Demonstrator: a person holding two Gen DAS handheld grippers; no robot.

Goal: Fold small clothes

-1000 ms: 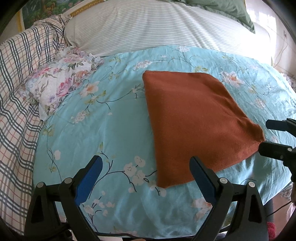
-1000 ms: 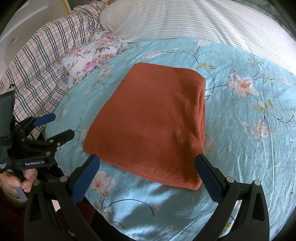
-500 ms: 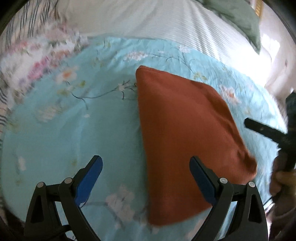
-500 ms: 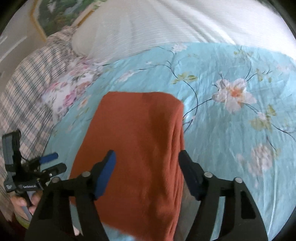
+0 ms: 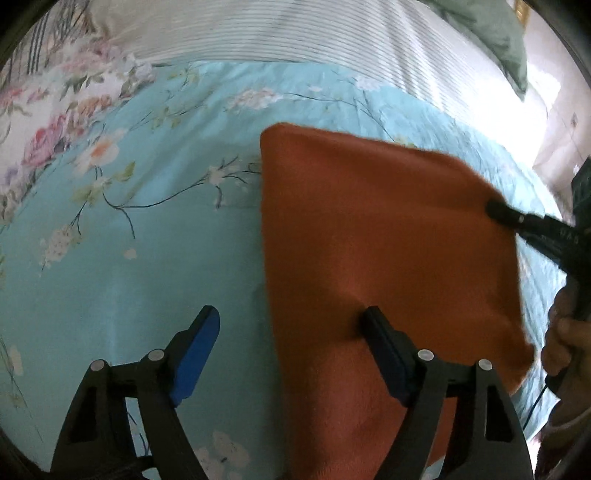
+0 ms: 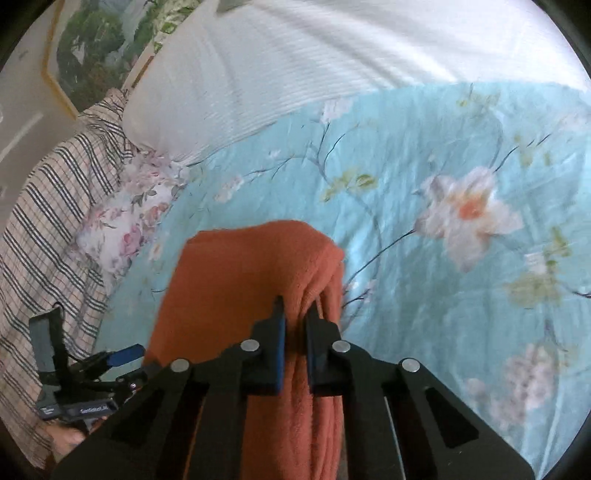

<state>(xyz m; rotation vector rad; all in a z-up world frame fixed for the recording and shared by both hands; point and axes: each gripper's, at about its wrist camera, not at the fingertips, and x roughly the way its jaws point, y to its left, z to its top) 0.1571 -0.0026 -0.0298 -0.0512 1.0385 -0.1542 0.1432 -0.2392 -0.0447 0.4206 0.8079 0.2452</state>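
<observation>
A folded rust-orange cloth [image 5: 380, 229] lies on the turquoise floral bedspread [image 5: 147, 258]. My left gripper [image 5: 291, 328] is open, its right finger resting on the cloth's near left part and its left finger over the bedspread. My right gripper [image 6: 295, 314] is shut on the cloth's [image 6: 243, 280] thick right folded edge. In the left wrist view the right gripper [image 5: 517, 221] shows at the cloth's right edge. In the right wrist view the left gripper [image 6: 122, 362] shows at the lower left, beside the cloth.
A floral fabric bundle [image 6: 122, 229] and a plaid blanket [image 6: 48, 221] lie to the left. A striped white pillow [image 5: 258, 33] and a green pillow [image 5: 495, 33] lie at the back. A framed picture [image 6: 88, 44] hangs behind.
My right gripper has moved forward and closed on the cloth's right folded edge. My left gripper has moved in over the cloth's left side, still open.
</observation>
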